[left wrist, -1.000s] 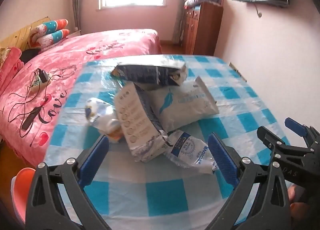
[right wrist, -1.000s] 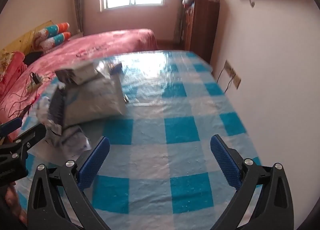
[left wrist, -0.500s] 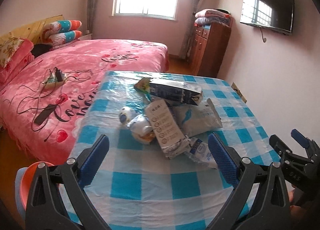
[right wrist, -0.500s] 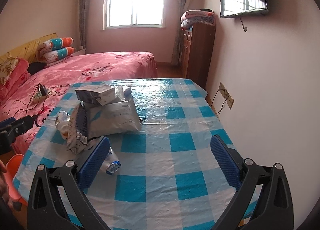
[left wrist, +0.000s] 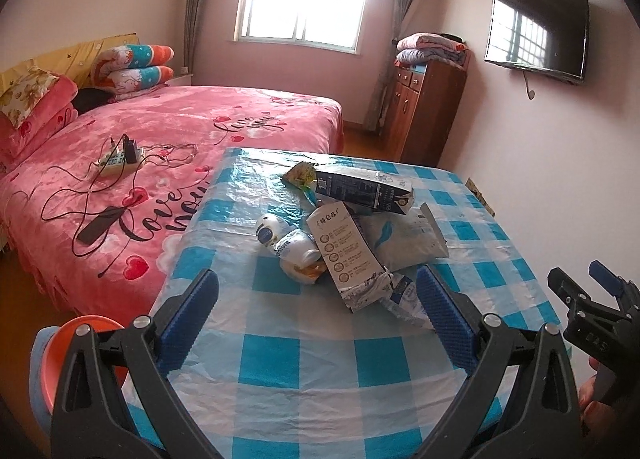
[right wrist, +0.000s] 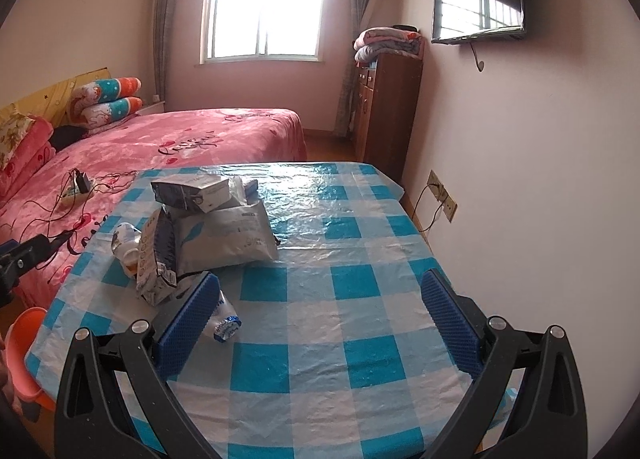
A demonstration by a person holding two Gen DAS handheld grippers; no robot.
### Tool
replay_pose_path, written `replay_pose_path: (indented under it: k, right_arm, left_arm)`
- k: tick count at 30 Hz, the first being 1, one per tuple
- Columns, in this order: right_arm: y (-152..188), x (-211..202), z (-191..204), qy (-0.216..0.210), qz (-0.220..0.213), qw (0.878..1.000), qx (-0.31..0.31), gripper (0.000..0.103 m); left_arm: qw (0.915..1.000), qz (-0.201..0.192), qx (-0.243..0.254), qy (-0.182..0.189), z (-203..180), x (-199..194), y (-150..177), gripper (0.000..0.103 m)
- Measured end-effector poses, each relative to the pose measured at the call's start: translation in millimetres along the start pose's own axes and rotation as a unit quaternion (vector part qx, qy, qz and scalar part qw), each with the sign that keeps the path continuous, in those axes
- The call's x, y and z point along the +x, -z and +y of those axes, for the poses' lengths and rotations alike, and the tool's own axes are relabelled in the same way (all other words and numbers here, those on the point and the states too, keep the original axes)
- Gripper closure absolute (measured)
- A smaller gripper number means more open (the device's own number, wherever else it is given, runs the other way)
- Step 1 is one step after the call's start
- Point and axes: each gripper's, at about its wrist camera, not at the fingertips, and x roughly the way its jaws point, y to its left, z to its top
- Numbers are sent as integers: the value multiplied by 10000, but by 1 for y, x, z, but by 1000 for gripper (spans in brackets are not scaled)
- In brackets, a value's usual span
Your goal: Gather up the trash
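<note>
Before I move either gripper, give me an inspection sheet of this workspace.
Surface: table under a glossy blue-and-white checked cover.
Job's things: trash heaped at the middle: dark carton on top, white pouch, printed bag, crumpled bottles, snack wrapper.
Clutter: nothing seen beyond the heap.
Grippers: left gripper open, empty; right gripper open, empty.
Cables: power strip with leads on the bed; wall socket cord.
Surroundings: orange bin at the table's left, cabinet, wall TV.
</note>
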Motion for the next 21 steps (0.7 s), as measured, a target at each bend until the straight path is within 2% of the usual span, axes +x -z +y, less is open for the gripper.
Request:
replay_pose_path:
  k: [8,13,15,21]
  right_arm:
    - [8,5,-3,50,51,10000,43,4]
    - [9,6,-4,18,38,10000,44,4]
    - [10,9,-3,5,43,10000,26,4]
    - [17,23,1,-361,242,9990,-45,4]
  left_arm:
    - [9998,-202,-40,-31,6,-1,10,4]
    - [9999,-97,-34,-104,8,4,17,4]
    - [9999,60,-22,-157,9,11,20,4]
    - [9992,352,-41,-189,15,24,34,4]
